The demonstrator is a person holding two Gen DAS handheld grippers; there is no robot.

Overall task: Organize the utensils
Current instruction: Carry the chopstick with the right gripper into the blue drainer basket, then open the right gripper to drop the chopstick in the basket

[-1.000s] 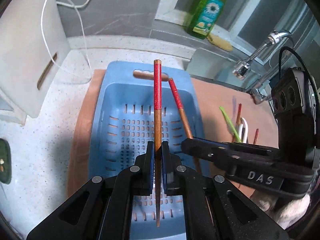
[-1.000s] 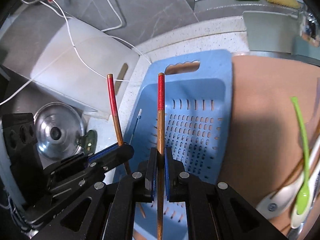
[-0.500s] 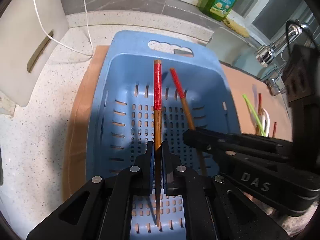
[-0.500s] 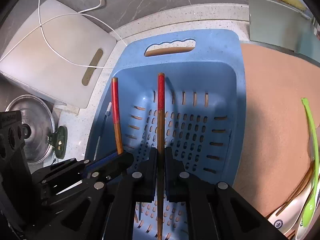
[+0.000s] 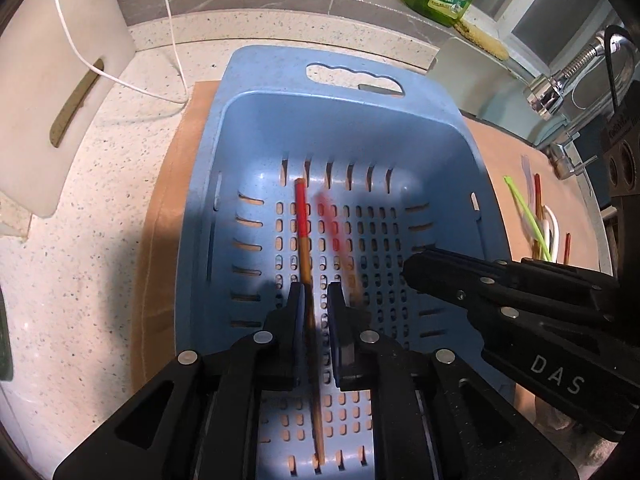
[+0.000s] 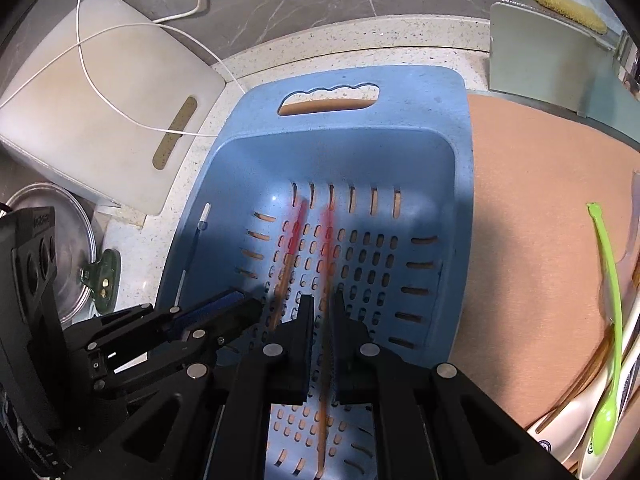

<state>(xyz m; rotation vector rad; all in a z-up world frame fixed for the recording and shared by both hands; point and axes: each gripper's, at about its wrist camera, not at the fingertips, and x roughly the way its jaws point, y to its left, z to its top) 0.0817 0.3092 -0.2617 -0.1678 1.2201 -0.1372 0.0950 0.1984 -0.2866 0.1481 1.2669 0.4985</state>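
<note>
Chopsticks with red tops and brown wooden shafts, 2 (image 5: 303,236) (image 6: 326,264), are dropping into the blue perforated plastic basket (image 5: 256,128). Left gripper (image 5: 316,300) and right gripper (image 6: 322,312) are opening, pads apart from them. Green spoon (image 6: 608,276) and other utensils right of the basket remain.

Both grippers point steeply down, side by side. The left gripper (image 5: 317,300) has its jaws opening, with a gap showing between the two black fingers (image 5: 294,312). The right gripper (image 6: 322,312) sits just to its right, its jaws also opening, fingers (image 6: 306,320) slightly apart. In each view the other gripper's black body crosses the near corner.
</note>
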